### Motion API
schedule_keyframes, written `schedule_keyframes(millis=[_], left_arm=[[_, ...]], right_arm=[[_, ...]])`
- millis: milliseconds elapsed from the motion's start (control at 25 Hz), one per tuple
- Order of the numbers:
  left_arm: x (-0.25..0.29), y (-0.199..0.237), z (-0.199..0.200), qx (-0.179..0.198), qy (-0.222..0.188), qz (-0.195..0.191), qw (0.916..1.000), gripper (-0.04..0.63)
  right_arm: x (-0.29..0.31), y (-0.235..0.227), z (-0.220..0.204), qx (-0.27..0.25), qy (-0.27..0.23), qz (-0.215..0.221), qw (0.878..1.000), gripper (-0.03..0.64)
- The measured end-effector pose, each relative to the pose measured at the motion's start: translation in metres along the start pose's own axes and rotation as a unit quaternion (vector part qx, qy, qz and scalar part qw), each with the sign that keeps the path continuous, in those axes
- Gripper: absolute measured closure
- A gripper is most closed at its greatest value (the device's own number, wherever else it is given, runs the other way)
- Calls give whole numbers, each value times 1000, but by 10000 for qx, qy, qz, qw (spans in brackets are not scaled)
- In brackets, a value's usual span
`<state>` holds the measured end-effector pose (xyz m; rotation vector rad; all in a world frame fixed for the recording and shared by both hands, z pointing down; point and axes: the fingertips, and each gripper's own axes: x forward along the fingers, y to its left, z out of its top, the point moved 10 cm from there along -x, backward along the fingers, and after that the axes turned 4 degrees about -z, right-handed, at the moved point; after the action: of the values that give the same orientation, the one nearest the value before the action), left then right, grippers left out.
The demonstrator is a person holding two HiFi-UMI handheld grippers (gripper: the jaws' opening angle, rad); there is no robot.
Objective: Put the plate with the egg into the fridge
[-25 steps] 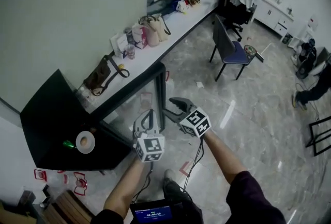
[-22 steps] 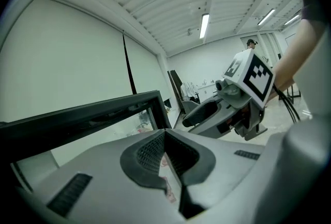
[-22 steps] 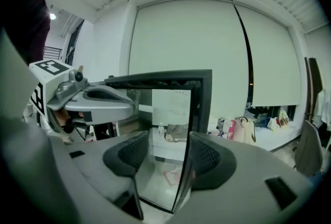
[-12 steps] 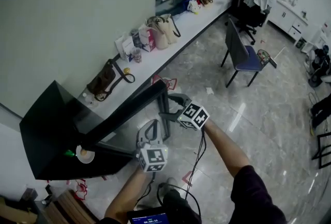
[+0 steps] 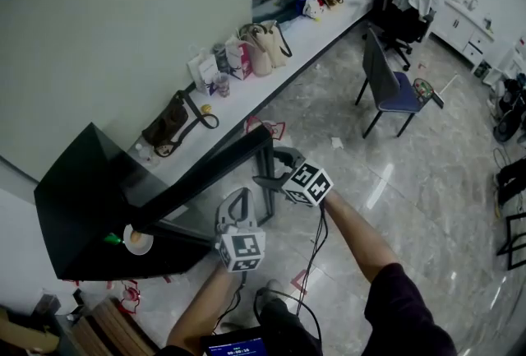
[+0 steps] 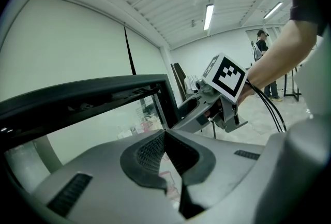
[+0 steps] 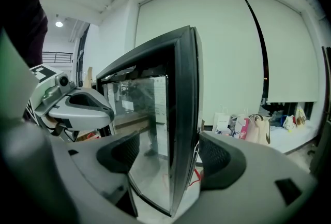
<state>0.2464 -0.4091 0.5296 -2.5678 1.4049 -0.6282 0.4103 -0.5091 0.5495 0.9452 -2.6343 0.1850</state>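
1. Head view: set high above the person and facing steeply down, with the floor filling the frame. The fridge door (image 5: 209,173) lies just off centre toward 8 o'clock.
2. Left gripper view: low, tilted up along its own jaws, with the right gripper (image 6: 189,113) close at 2 o'clock.
3. Right gripper view: hard against the door's edge, with the left gripper (image 7: 85,104) near at 9 o'clock.
4. All three views share that door.

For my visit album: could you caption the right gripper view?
The right gripper, fingers just opened wide, straddles the edge of the glass fridge door.
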Motion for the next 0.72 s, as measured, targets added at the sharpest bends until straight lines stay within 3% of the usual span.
schedule_keyframes(millis=[360, 720], left_arm=[[-46, -26, -5, -5, -127, -269, 9996, 586], [-133, -55, -16, -51, -339, -769, 9965, 586]], right_arm=[[-51, 45, -15, 381, 47, -631, 9973, 273], [-121, 150, -44, 890, 19, -1600, 9831, 273]])
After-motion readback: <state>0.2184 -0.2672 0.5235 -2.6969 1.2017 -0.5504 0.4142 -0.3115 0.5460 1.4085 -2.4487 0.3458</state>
